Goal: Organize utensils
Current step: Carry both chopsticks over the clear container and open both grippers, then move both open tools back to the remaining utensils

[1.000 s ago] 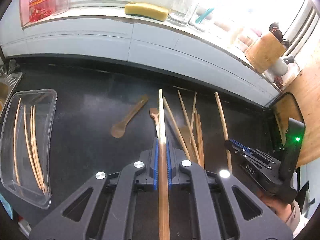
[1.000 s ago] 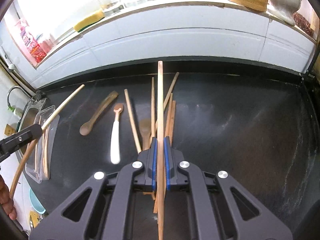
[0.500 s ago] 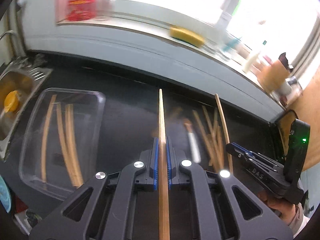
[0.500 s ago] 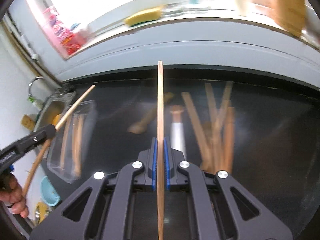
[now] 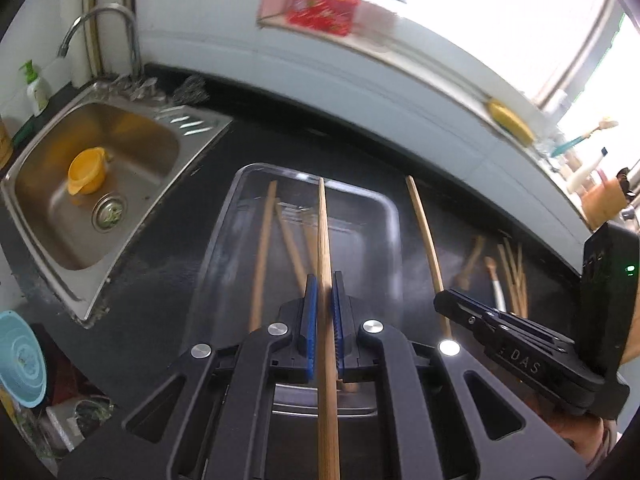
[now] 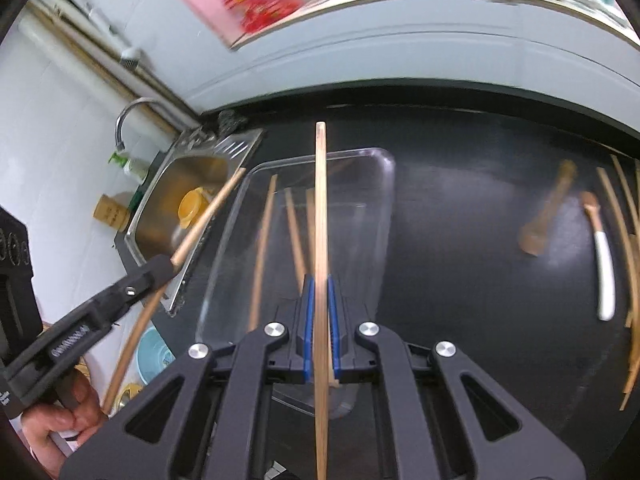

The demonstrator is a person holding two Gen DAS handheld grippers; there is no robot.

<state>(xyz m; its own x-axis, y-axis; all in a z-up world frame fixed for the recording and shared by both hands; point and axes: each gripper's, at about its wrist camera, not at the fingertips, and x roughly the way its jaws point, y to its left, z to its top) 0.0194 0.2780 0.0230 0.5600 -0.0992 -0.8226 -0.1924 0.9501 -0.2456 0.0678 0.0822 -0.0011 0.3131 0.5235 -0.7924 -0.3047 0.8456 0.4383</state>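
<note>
We see one wooden chopstick (image 5: pixel 325 264) pinched in the left gripper (image 5: pixel 323 300) and another chopstick (image 6: pixel 320 240) pinched in the right gripper (image 6: pixel 319 300) — both held above the clear tray (image 5: pixel 394 216), which already holds several chopsticks. The tray lies on the black counter (image 6: pixel 460 220) just right of the steel sink (image 5: pixel 120 152) — far right lie a wooden spoon (image 6: pixel 548 216) and more loose chopsticks (image 6: pixel 624 232).

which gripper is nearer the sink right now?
Left. The left gripper, clamping a chopstick, sits beside the sink edge; the right gripper, also holding one, is over the clear tray, farther off.
</note>
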